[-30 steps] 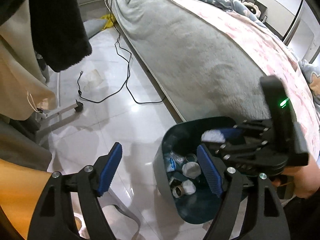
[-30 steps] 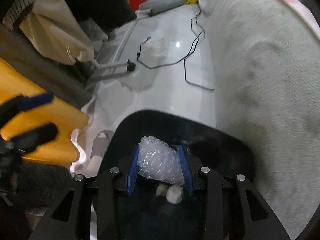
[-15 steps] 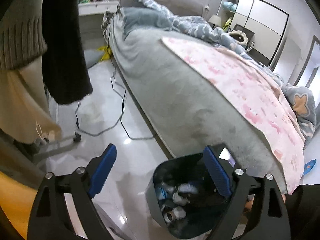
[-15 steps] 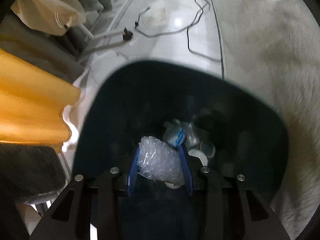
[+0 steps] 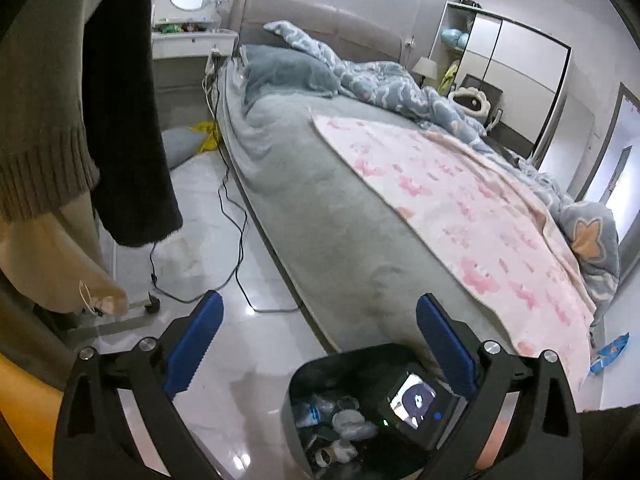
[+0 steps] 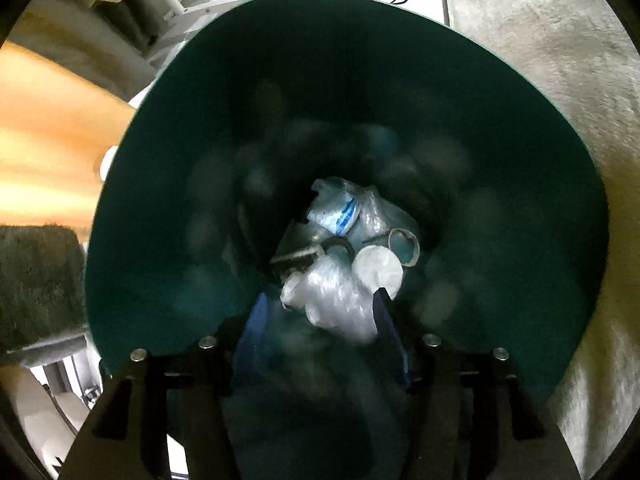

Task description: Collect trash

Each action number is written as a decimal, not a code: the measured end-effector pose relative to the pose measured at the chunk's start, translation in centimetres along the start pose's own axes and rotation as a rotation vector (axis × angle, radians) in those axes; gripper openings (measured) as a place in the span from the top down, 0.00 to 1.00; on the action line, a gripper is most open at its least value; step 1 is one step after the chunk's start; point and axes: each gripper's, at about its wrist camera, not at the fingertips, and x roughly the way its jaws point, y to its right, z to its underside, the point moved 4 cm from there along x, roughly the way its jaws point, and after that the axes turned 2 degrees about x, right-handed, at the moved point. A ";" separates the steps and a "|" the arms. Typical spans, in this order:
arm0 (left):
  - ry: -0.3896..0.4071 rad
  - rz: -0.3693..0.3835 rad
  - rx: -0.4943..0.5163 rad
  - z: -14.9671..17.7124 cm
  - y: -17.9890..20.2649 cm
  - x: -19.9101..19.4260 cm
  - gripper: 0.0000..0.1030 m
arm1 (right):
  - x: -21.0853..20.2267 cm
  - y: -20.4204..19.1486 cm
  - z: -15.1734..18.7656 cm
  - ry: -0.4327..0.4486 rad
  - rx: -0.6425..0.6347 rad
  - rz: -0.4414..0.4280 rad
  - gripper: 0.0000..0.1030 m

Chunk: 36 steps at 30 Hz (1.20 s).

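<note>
Wrap (image 6: 336,300) released (one bin (image 6: 360,60))

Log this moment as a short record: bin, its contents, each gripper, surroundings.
bin: dark green bin on the floor beside the bed
contents: bottle, cup lid, other scraps
right gripper: inside the bin, opening, plastic wad between its fingers
left gripper: above the bin, opening, empty
floor: black cable

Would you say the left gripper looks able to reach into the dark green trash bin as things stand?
Probably not yet: the right gripper fills the dark green trash bin mouth, jaws opening around crumpled clear plastic wrap; the left gripper hangs empty.
</note>
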 end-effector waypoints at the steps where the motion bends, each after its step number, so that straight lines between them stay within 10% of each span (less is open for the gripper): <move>1: 0.012 -0.002 -0.003 -0.3 0.2 -0.3 0.03 | -0.4 0.0 0.2 0.003 -0.003 0.003 0.40; 19: 0.178 -0.066 0.065 -1.5 5.5 -6.2 0.03 | -18.5 0.0 5.6 0.527 0.046 0.149 0.14; 36: 0.191 -0.145 0.108 2.1 12.9 -9.6 0.03 | -38.6 9.4 21.1 1.011 0.294 0.348 0.03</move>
